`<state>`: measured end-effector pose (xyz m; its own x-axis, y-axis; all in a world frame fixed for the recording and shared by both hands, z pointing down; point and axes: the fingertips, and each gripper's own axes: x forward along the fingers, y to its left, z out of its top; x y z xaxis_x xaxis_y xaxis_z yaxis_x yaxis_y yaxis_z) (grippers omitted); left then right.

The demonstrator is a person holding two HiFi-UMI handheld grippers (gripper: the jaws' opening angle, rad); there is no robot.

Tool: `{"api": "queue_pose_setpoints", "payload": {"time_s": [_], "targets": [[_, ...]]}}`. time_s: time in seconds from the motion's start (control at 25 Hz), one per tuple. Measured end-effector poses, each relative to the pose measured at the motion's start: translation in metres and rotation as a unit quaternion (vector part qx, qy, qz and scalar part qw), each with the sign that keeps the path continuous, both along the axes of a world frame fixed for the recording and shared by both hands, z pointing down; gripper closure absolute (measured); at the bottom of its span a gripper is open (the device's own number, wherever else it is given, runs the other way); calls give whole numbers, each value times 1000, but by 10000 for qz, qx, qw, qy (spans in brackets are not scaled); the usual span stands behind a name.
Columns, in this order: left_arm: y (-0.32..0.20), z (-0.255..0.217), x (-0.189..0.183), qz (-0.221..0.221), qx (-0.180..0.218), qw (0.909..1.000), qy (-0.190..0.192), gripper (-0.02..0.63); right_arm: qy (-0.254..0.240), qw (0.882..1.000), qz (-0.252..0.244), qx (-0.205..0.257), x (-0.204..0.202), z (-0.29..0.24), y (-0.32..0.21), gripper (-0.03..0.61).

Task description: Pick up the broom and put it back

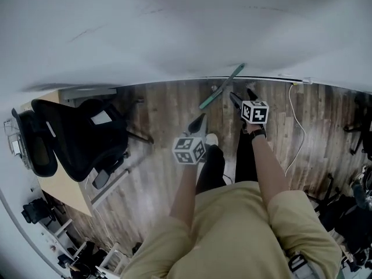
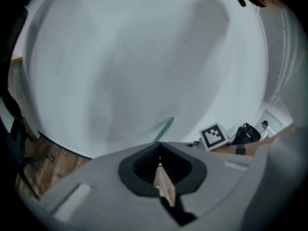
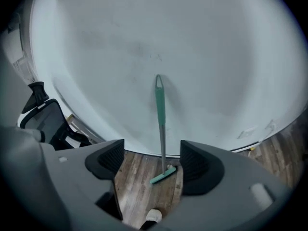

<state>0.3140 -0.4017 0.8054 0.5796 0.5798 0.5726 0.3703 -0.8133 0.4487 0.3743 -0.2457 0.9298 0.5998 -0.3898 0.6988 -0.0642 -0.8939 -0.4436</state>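
The broom (image 1: 224, 86) has a teal handle and leans against the white wall (image 1: 174, 28), its head on the wooden floor. In the right gripper view the broom (image 3: 160, 109) stands upright straight ahead, with its teal head (image 3: 162, 175) on the boards, seen through the gap between the jaws. My right gripper (image 3: 151, 154) is open and nothing touches its pads; in the head view the right gripper (image 1: 243, 96) sits just short of the broom's lower end. My left gripper (image 1: 197, 122) hangs to its left, shut and empty (image 2: 160, 150). The broom handle (image 2: 165, 129) shows beyond it.
A black office chair (image 1: 81, 138) stands at the left beside a wooden desk (image 1: 58, 185). A white cable (image 1: 299, 127) trails down the floor at the right. Dark equipment (image 1: 360, 127) sits at the right edge. The person's legs and shoe (image 1: 212, 139) are below the grippers.
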Motion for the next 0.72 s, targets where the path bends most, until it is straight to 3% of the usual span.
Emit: {"api": "queue_pose_setpoints", "payload": {"time_s": [0.12, 0.2, 0.44, 0.72], "targets": [[2, -33, 2, 104, -53, 9998, 181, 614, 151, 9989, 347, -271, -30, -47, 10, 292], [8, -56, 6, 174, -153, 9992, 321, 614, 451, 9974, 317, -454, -41, -89, 13, 361], [49, -132, 18, 601, -460, 9926, 947, 614, 1521, 9846, -22, -857, -52, -202, 23, 479], [110, -218, 32, 1210, -435, 9742, 1854, 614, 2669, 9601, 267, -791, -31, -318, 69, 574]]}}
